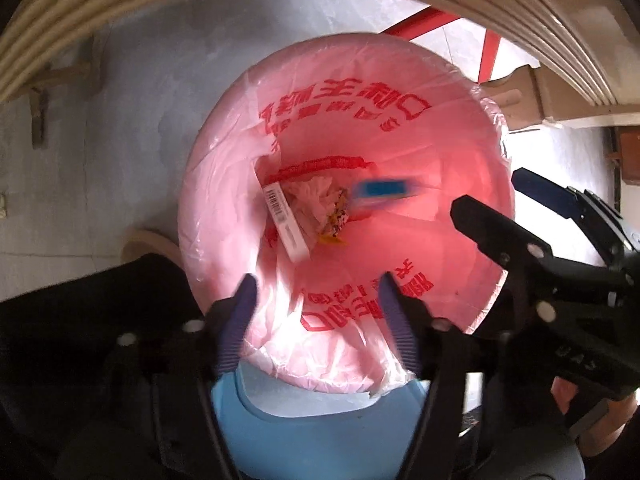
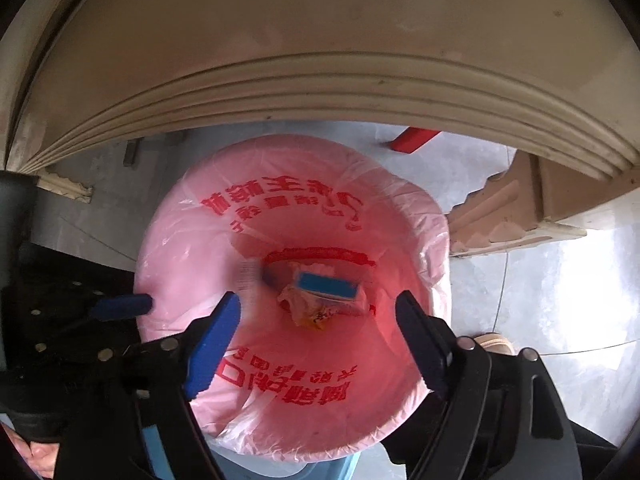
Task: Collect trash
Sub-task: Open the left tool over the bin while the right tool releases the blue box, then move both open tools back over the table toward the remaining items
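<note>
A bin lined with a pink plastic bag (image 1: pixel 328 64) (image 2: pixel 192 240) printed in red stands below both grippers. At its bottom lie a white barcode box (image 1: pixel 286 220) (image 2: pixel 249 276), crumpled tissue (image 1: pixel 316 200) (image 2: pixel 308 308) and a small blue box (image 1: pixel 384 190) (image 2: pixel 326 286), which is blurred in the left wrist view. My left gripper (image 1: pixel 320 312) hangs open over the near rim with nothing between its fingers. My right gripper (image 2: pixel 318 340) is open over the bag's mouth, also with nothing between its fingers. In the left wrist view the right gripper (image 1: pixel 508 204) shows at the right rim.
A beige ribbed table edge (image 2: pixel 320 92) arches above the bin, with a carved beige leg (image 2: pixel 516 208) at the right. A red frame (image 1: pixel 436 20) stands behind. The floor (image 2: pixel 560 280) is grey. A person's shoe (image 2: pixel 492 342) and dark clothing (image 1: pixel 80 320) are close by.
</note>
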